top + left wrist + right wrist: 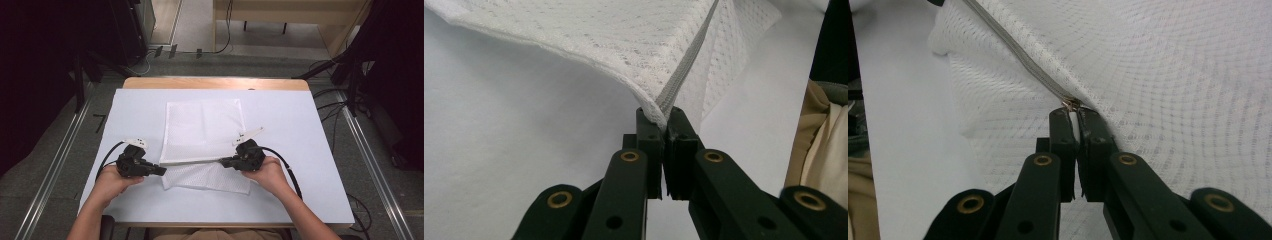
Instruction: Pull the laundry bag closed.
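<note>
Seen from above, a white mesh bag (205, 131) lies on the white table (300, 150), its near edge toward six o'clock lifted and stretched between two hand-held tools; the left gripper (161, 171), at about eight o'clock of the bag, has its jaws pressed together on the end of the grey zipper (684, 70), pinching the bag's corner (655, 111); the right gripper (223, 161), at about five o'clock of the bag, closes on what appears to be the small metal zipper pull (1071, 104), though the pull is tiny and partly hidden between the jaws; the zipper runs taut in a straight line from one gripper to the other; beyond it, toward twelve o'clock, the main panel of the bag rests flat on the table, while a lower flap (207, 177) hangs below the zipper line toward six o'clock; the left hand (111, 182) and right hand (270, 175) hold the tools from the near edge of the table, a black cable (287, 167) trailing from the right one.
</note>
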The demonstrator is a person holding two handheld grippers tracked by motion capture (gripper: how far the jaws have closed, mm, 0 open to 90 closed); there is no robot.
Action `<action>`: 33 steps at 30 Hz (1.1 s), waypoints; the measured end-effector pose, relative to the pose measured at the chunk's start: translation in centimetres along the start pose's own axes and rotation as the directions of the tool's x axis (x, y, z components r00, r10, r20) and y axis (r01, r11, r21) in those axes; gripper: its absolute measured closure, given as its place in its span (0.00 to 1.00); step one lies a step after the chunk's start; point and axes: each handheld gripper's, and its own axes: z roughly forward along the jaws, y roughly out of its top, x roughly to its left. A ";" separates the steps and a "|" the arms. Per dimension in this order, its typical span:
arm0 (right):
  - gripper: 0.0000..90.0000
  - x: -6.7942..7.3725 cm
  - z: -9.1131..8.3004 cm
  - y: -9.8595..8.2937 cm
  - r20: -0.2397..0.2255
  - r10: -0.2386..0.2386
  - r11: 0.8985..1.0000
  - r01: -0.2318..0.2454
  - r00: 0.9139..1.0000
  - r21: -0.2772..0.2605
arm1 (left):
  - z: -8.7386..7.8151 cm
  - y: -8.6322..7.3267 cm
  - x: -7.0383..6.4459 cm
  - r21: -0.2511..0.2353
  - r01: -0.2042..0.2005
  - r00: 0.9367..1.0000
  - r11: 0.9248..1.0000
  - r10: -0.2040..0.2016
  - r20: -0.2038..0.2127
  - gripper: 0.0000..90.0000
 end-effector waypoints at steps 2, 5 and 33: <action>0.98 0.0 0.0 0.0 -0.001 0.007 1.000 -0.007 1.000 0.003 | 0.0 0.0 0.0 0.004 -0.005 1.000 1.000 0.005 0.000 0.98; 0.98 0.0 -0.1 -0.2 0.002 0.008 1.000 -0.008 1.000 0.014 | 0.0 0.0 0.0 0.005 -0.002 1.000 1.000 0.002 -0.003 0.98; 0.98 -1.1 -1.8 -2.0 0.029 0.032 0.999 -0.033 0.999 0.034 | 0.0 -0.1 0.2 0.014 0.004 1.000 1.000 -0.004 0.012 0.98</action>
